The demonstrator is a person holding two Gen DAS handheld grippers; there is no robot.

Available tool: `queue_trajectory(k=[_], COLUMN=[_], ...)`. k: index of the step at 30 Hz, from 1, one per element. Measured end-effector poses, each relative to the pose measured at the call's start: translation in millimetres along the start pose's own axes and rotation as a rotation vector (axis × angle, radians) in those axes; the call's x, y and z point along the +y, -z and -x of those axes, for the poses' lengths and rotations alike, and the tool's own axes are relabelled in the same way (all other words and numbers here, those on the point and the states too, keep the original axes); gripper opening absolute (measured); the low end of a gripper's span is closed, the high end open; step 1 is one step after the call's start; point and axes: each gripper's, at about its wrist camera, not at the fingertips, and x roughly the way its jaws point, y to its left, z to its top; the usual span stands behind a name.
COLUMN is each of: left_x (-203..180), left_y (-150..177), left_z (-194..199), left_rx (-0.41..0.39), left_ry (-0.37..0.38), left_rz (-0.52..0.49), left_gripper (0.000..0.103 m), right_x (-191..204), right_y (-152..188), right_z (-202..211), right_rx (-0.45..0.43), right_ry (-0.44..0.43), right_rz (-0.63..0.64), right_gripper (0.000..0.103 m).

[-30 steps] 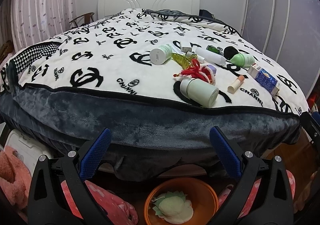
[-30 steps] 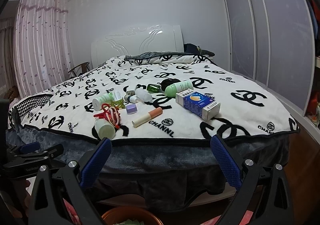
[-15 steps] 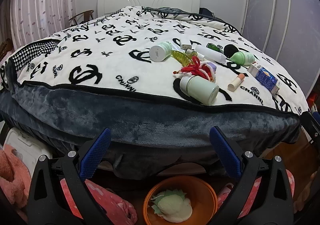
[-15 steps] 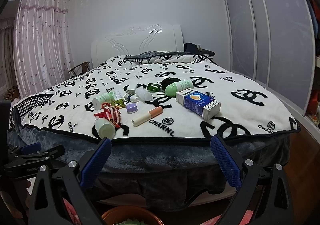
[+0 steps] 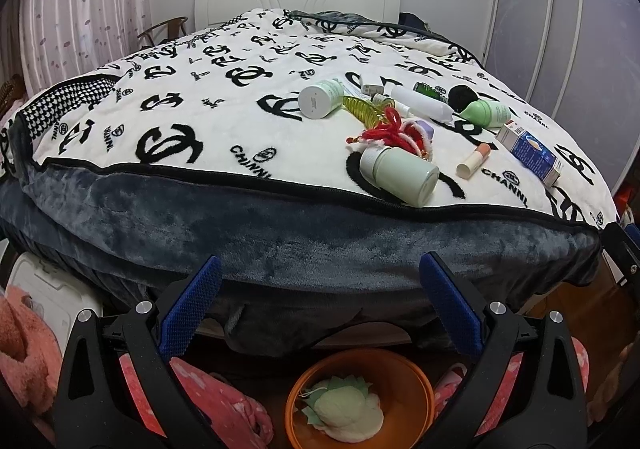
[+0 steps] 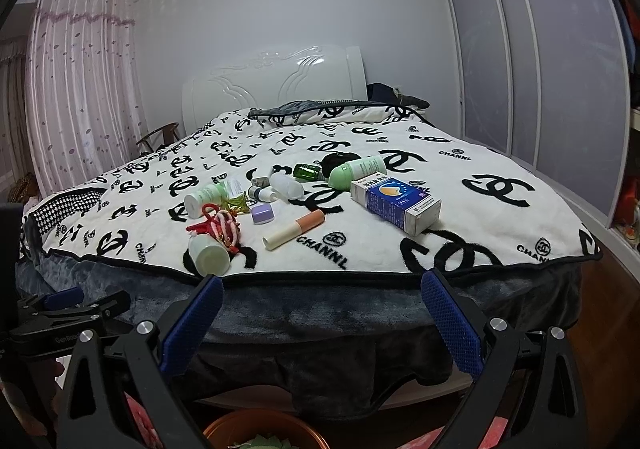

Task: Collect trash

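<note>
Hovering wide open and empty, left gripper (image 5: 319, 303) and right gripper (image 6: 322, 315) jaws, below the bed edge, pale green plastic bottle (image 5: 398, 175) lying ahead on the monogrammed white blanket (image 5: 208, 105), round orange bin (image 5: 360, 401) beneath.

On the bed (image 6: 500, 225) lay three pale green bottles (image 5: 398, 174), one white bottle (image 5: 422, 107), one dark green bottle (image 6: 306, 171), one blue-and-white carton (image 6: 396, 203), one peach-capped tube (image 6: 294, 234), one lilac jar (image 6: 263, 214) and one red-and-white cord bundle (image 5: 394, 135). One orange bowl (image 5: 416, 381) stood below.
</note>
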Motion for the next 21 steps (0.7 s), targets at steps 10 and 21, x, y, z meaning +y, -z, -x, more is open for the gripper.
queue_trajectory(k=[10, 21], left_x=[-19, -67], left_y=[-9, -52], left_z=[-21, -81], left_rx=[0.030, 0.035], left_ry=[0.112, 0.131], left_rz=[0.016, -0.061], left_gripper=[0.096, 0.096], right_x=[-7, -34], right_y=[1, 6], right_z=[-1, -14], right_rx=[0.007, 0.035], right_ry=[0.002, 0.011], right_rz=[-0.019, -0.077], right_gripper=[0.098, 0.098])
